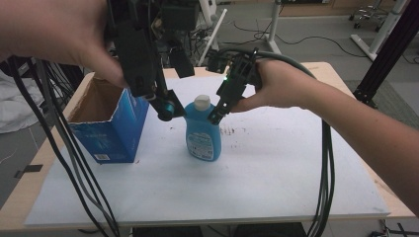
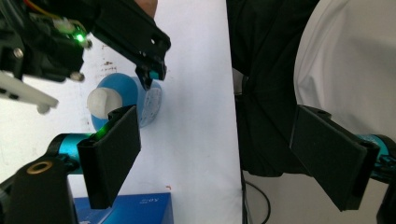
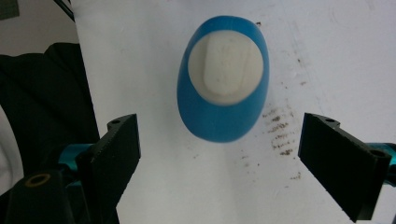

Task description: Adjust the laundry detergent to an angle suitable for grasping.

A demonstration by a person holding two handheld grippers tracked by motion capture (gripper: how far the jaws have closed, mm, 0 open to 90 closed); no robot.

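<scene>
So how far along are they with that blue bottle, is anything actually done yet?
Little looks done: the blue bottle stands upright on the white sheet, capped, beside the open blue box. In hand: both grippers, left and right, hover open above it. Still left: gripping it and whatever follows.

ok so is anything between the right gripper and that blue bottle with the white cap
Nothing visible. The right gripper hangs open directly above the upright blue plastic bottle with the white cap, bare white table cover between. The left gripper sits close beside its neck, also open.
</scene>
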